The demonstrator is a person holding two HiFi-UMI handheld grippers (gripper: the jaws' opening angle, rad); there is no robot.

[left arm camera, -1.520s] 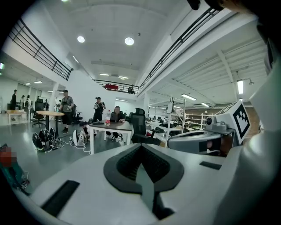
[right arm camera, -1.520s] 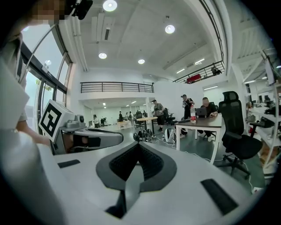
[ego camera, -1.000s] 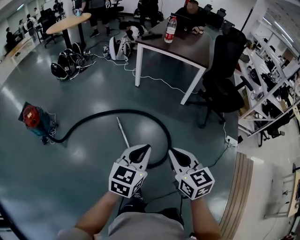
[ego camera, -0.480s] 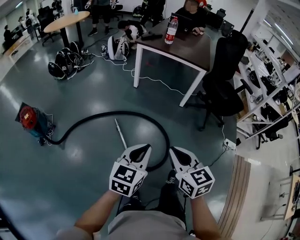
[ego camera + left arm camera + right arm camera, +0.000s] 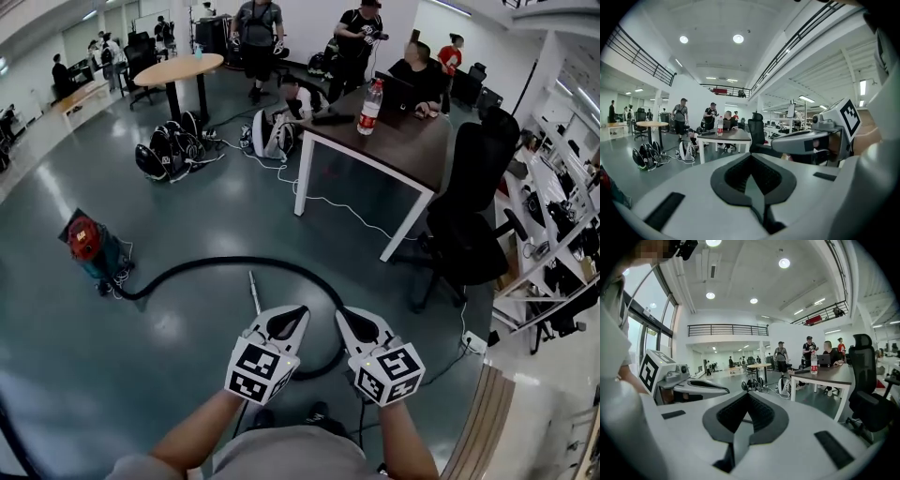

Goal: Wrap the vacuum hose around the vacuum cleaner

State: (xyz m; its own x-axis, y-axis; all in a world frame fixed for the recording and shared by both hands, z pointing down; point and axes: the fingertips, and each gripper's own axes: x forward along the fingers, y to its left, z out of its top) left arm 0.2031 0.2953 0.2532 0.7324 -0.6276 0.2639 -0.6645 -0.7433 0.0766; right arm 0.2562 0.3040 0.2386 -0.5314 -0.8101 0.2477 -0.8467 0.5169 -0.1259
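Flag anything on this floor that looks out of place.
The black vacuum hose sprawls in a wide loop across the floor, running out from the vacuum cleaner at left instead of being wrapped round it. A metal wand lies loose on the floor inside that loop.

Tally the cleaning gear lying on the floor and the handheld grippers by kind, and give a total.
vacuum cleaner: 1
black hose: 1
metal wand: 1
grippers: 2, the left gripper and the right gripper, both with jaws shut and empty
Total: 5
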